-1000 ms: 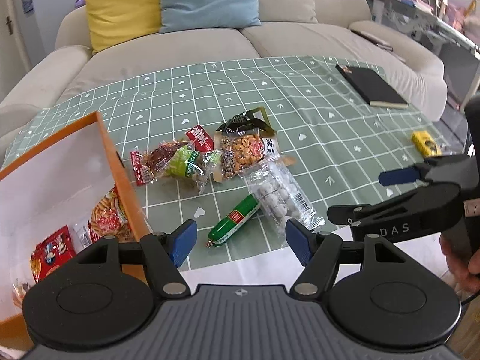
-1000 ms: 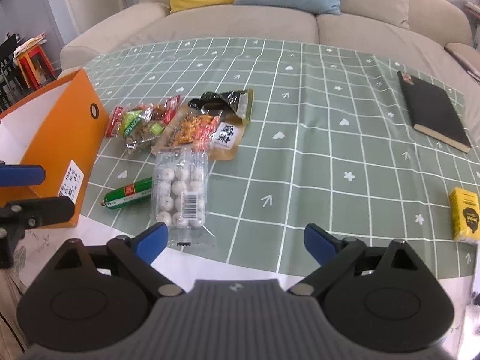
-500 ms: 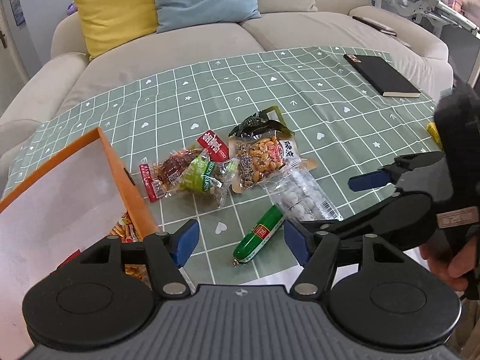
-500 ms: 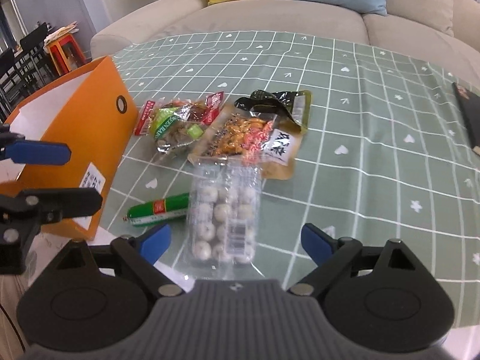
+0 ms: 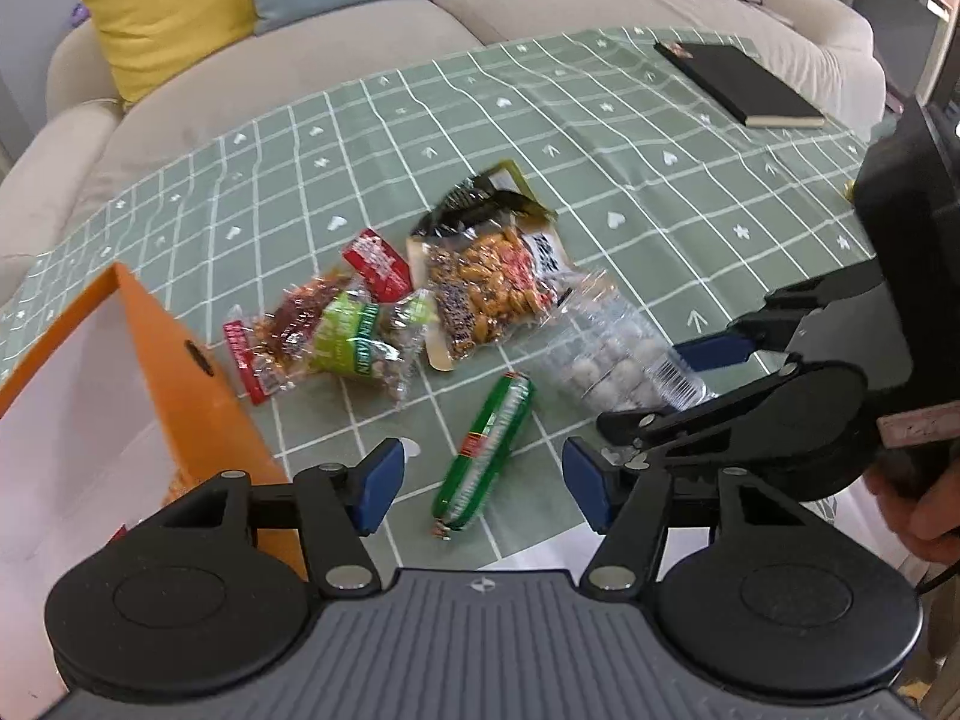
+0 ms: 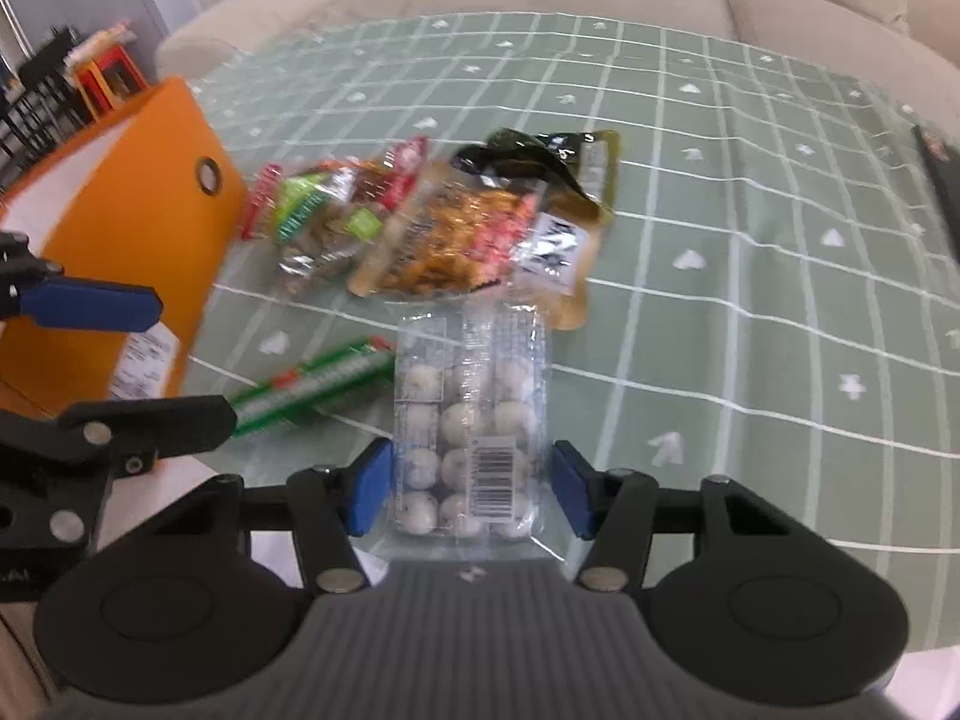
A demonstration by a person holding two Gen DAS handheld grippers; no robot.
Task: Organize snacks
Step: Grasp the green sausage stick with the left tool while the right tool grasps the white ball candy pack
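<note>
Several snack packets lie on the green checked tablecloth [image 5: 600, 138]. A clear pack of white balls [image 6: 471, 420] lies between the open fingers of my right gripper [image 6: 471, 489]; the pads flank its near end without pressing it. A green sausage stick [image 5: 486, 453] lies just ahead of my open, empty left gripper [image 5: 480, 483]. A peanut bag [image 5: 492, 294], a dark packet [image 5: 486, 201] and a green and red packet [image 5: 336, 336] lie behind. The orange box [image 5: 180, 372] stands at the left.
A black notebook [image 5: 741, 81] lies at the far right of the table. A beige sofa [image 5: 336, 60] with yellow and blue cushions runs behind it. A person's hand [image 5: 918, 504] holds the right gripper at the right edge.
My right gripper has moved forward and left until the pack of white balls sits between its fingers, which have narrowed. My left gripper has come closer to the sausage stick.
</note>
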